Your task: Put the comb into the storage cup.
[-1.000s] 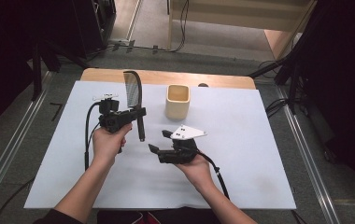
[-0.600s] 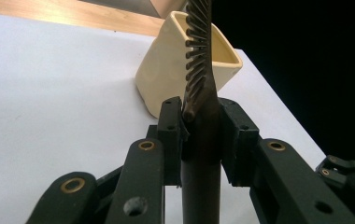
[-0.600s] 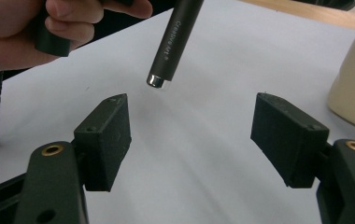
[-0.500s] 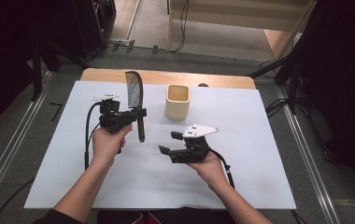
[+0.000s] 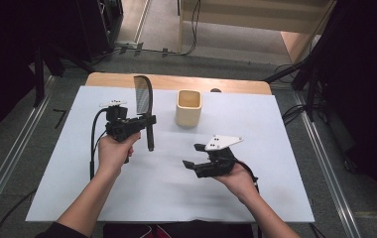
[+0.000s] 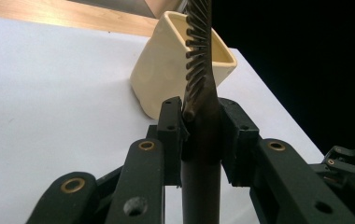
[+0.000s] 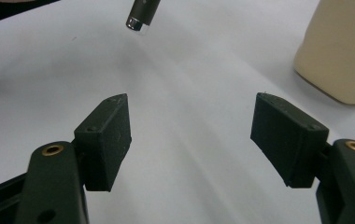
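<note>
My left gripper (image 5: pixel 148 120) is shut on a dark hairbrush (image 5: pixel 144 94), holding it upright by the handle above the white table. In the left gripper view the brush (image 6: pixel 199 70) rises between the pads, bristles facing left, with the cream square cup (image 6: pixel 166 70) behind it. The cup (image 5: pixel 188 107) stands at the table's middle back, right of the brush. My right gripper (image 5: pixel 190 162) hovers open in front of the cup, nothing between its jaws (image 7: pixel 192 135). The brush handle's end (image 7: pixel 140 16) and the cup (image 7: pixel 339 56) appear in the right gripper view.
A white sheet (image 5: pixel 276 163) covers the table, with a strip of wooden edge (image 5: pixel 236 85) at the back. Metal rails (image 5: pixel 8 158) run along both sides on the floor. Cables (image 5: pixel 295 111) lie right of the table.
My right gripper has drifted right and slightly toward the near edge. The left gripper and the brush have stayed in place.
</note>
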### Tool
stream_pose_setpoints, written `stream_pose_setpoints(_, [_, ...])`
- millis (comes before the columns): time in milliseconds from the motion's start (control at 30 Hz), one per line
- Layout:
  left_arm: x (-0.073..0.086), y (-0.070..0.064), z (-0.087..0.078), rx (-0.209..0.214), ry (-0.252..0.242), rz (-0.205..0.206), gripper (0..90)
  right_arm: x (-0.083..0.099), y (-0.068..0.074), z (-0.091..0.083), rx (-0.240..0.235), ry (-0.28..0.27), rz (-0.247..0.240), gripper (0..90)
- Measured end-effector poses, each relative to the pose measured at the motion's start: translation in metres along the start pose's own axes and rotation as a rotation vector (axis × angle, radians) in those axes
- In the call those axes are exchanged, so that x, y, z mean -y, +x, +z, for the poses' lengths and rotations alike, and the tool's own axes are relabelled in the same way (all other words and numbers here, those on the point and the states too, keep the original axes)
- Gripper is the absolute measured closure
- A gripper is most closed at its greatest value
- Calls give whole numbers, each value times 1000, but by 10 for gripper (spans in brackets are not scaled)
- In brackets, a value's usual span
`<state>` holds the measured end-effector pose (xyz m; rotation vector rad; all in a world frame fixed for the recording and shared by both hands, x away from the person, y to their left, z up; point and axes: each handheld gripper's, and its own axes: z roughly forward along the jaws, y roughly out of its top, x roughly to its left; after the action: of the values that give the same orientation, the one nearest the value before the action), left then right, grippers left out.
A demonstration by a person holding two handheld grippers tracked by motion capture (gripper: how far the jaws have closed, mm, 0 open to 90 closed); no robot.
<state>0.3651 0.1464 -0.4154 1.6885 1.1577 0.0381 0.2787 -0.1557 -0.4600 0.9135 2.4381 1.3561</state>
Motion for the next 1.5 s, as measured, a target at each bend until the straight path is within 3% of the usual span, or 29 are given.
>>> stream_pose_setpoints(700, [-1, 0, -1, 16, -9, 11, 732, 29, -17, -40, 83, 43, -55, 268])
stream_pose_setpoints(1500, [-3, 0, 1, 13, -48, 59, 732, 67, -29, -73, 123, 85, -5, 267])
